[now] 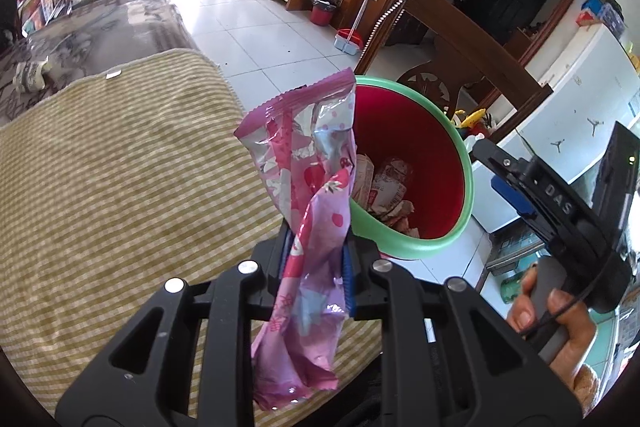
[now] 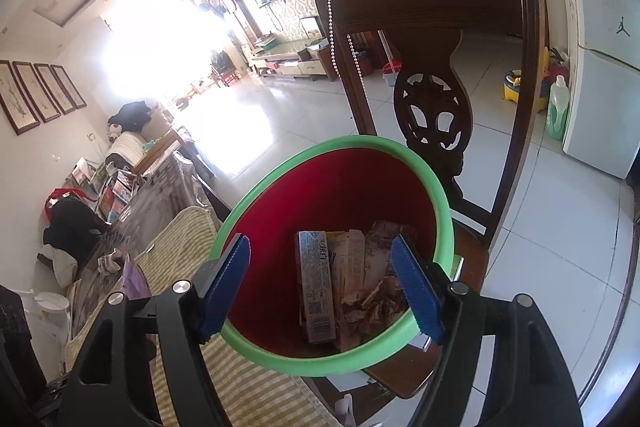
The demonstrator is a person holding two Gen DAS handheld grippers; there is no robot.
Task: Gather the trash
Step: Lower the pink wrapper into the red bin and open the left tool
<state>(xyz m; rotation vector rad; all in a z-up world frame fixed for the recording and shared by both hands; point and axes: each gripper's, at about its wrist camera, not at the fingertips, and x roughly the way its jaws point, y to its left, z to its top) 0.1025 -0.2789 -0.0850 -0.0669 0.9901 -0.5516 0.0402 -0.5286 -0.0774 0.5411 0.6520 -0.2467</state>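
Observation:
My left gripper [image 1: 316, 247] is shut on a crumpled pink snack wrapper [image 1: 308, 187], held upright beside the near rim of a red bin with a green rim [image 1: 460, 163]. The bin holds a flattened carton and several crumpled wrappers [image 1: 390, 187]. In the right wrist view my right gripper [image 2: 324, 283] is open and empty, its blue pads [image 2: 224, 283] spread over the bin's [image 2: 440, 195] mouth, above the carton [image 2: 316, 291] inside. The right gripper also shows in the left wrist view [image 1: 560, 211], held by a hand at the right.
A table with a yellow striped cloth [image 1: 120, 187] lies left of the bin. The bin stands on a dark wooden chair [image 2: 432, 67]. A white fridge [image 2: 600, 87] and a green bottle [image 2: 558, 107] stand to the right. Tiled floor [image 1: 256, 27] lies beyond.

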